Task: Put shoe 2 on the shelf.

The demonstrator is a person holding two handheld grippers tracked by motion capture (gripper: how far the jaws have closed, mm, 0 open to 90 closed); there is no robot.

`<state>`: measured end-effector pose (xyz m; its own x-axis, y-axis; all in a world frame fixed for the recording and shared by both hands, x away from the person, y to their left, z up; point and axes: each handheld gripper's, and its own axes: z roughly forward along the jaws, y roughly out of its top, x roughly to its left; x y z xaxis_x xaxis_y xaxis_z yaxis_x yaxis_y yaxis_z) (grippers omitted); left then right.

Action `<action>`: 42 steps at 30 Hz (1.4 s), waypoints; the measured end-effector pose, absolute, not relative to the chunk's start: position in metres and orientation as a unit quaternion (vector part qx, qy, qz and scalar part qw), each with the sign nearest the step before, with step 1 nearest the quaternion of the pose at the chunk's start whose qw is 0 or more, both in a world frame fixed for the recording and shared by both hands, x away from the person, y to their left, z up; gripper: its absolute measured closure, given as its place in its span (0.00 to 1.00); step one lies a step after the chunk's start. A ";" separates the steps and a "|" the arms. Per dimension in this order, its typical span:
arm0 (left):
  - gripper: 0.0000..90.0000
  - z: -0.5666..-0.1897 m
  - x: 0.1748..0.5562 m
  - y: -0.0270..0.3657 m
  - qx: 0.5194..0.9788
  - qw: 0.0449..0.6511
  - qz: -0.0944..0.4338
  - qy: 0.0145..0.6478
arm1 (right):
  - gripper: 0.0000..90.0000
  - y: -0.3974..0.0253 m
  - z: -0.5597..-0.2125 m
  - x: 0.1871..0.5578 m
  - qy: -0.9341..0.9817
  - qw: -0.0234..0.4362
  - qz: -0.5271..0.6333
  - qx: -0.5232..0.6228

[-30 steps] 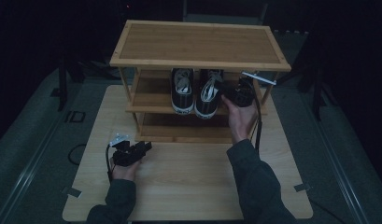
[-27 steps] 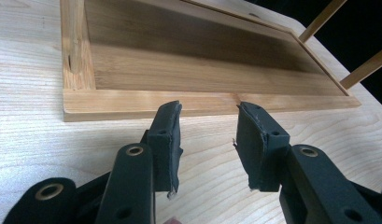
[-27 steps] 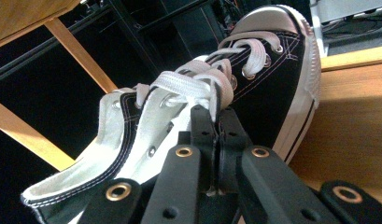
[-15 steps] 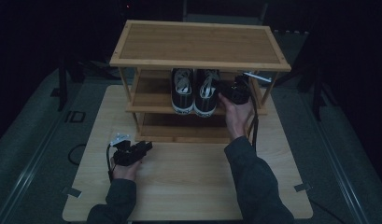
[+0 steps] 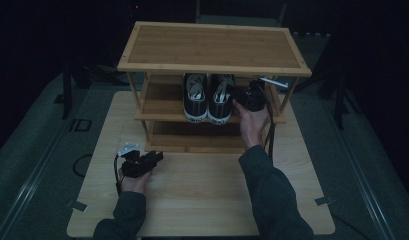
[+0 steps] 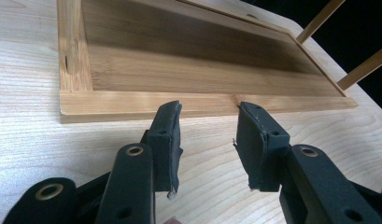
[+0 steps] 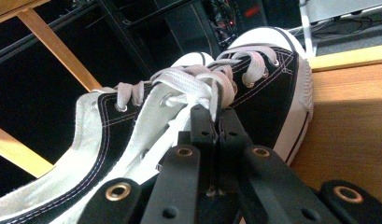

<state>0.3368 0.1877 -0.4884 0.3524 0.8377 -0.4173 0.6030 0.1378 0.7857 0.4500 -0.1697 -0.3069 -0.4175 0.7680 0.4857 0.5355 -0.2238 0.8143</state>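
1. At the lower left of the high view, your left gripper (image 5: 142,163) rests on the pale wooden desk (image 5: 202,200), just in front of the shoe rack's bottom shelf (image 6: 202,74).
2. In the left gripper view its jaws stand well apart with bare desk between them, holding nothing; the bottom shelf's front edge lies just beyond the tips.
3. At the lower middle of the high view, your right sleeve (image 5: 277,195) and hand (image 5: 252,125) reach up the frame to the rack's middle shelf (image 5: 162,107).
4. There, at centre right, your right gripper (image 5: 244,99) sits against the right-hand shoe (image 5: 221,97) of a black-and-white pair; the left-hand shoe (image 5: 195,96) stands just beside it.
5. In the right gripper view the jaws are pressed together on the shoe's black side, by the white laces (image 7: 193,84).
6. At the top of the high view, the rack's top shelf (image 5: 214,47) overhangs the shoes.
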 end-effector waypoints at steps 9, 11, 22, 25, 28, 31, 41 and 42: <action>0.67 -0.488 0.336 0.187 0.647 0.508 0.116 0.556 | 0.98 -0.169 -0.306 0.451 0.620 0.100 0.570 0.530; 0.67 -0.488 0.337 0.187 0.647 0.509 0.116 0.557 | 0.97 -0.169 -0.306 0.450 0.621 0.100 0.568 0.531; 0.67 -0.488 0.337 0.187 0.647 0.509 0.116 0.556 | 0.97 -0.168 -0.312 0.458 0.622 0.154 0.568 0.516; 0.67 -0.488 0.336 0.187 0.647 0.509 0.116 0.556 | 0.94 -0.168 -0.313 0.458 0.622 0.157 0.570 0.513; 0.67 -0.488 0.336 0.187 0.644 0.510 0.116 0.558 | 0.87 -0.168 -0.311 0.450 0.609 0.113 0.583 0.526; 0.66 -0.488 0.336 0.187 0.644 0.510 0.115 0.559 | 0.84 -0.173 -0.314 0.452 0.612 0.159 0.593 0.499; 0.65 -0.488 0.336 0.187 0.644 0.509 0.117 0.559 | 0.79 -0.189 -0.308 0.425 0.598 0.163 0.623 0.477; 0.65 -0.488 0.336 0.187 0.644 0.509 0.117 0.559 | 0.79 -0.189 -0.308 0.425 0.598 0.163 0.623 0.477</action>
<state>0.3362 0.1870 -0.4882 0.3468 0.8393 -0.4187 0.6012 0.1438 0.7861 0.4251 -0.1891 -0.3082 -0.4918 0.7737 0.3995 0.3664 -0.2323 0.9010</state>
